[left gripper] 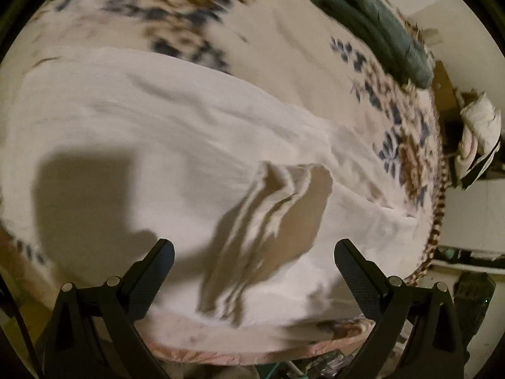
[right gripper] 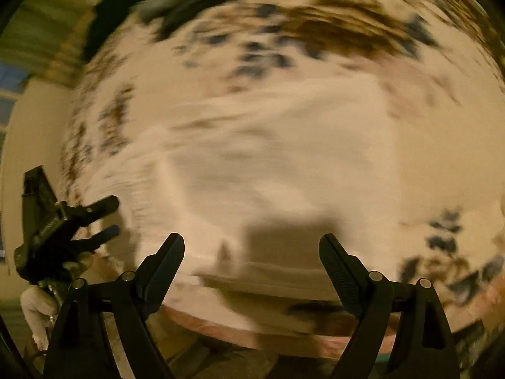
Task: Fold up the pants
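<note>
White pants (left gripper: 176,145) lie spread across a floral blanket (left gripper: 284,47) on a bed. A bunched, folded-up part of the cloth (left gripper: 271,221) stands up near the front edge, between my left gripper's fingers. My left gripper (left gripper: 254,252) is open and empty above that edge. In the blurred right wrist view the pants (right gripper: 284,158) fill the middle. My right gripper (right gripper: 252,249) is open and empty over the near hem. My left gripper (right gripper: 112,218) shows there at the far left, open, held by a gloved hand (right gripper: 38,312).
A folded grey-green garment (left gripper: 372,22) lies at the blanket's far right. A bundled light cloth (left gripper: 479,132) and white boxes (left gripper: 473,214) sit beside the bed on the right. The bed's front edge (left gripper: 252,353) is just below my left gripper, with clutter below it.
</note>
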`<state>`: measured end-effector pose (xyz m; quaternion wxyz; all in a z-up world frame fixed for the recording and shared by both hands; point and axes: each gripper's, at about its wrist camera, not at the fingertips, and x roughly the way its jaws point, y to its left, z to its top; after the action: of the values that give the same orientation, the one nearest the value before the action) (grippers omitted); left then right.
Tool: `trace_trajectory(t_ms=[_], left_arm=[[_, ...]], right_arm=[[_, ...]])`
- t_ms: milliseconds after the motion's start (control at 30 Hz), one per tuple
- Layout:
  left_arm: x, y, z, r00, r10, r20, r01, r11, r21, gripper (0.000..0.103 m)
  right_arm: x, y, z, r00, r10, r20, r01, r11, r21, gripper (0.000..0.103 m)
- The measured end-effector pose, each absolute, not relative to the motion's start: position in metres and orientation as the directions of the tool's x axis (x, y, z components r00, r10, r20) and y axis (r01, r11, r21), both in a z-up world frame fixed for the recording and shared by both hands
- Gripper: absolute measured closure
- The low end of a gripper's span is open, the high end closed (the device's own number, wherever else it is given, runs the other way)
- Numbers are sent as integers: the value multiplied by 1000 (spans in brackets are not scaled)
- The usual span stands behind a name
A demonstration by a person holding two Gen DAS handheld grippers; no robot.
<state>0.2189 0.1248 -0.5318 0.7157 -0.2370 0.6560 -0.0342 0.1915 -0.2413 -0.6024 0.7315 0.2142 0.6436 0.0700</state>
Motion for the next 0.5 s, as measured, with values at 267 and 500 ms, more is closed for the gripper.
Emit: trace_trajectory(t_ms=[267, 500], left_arm=[[224, 80, -545, 164, -235, -958, -80, 965, -250, 94], [198, 114, -549, 179, -231, -956, -165, 951, -261, 91]], right_arm=[[187, -294, -643, 164, 317, -934, 348, 868, 355, 14], [193, -296, -662, 121, 278, -953, 359, 883, 303, 13]])
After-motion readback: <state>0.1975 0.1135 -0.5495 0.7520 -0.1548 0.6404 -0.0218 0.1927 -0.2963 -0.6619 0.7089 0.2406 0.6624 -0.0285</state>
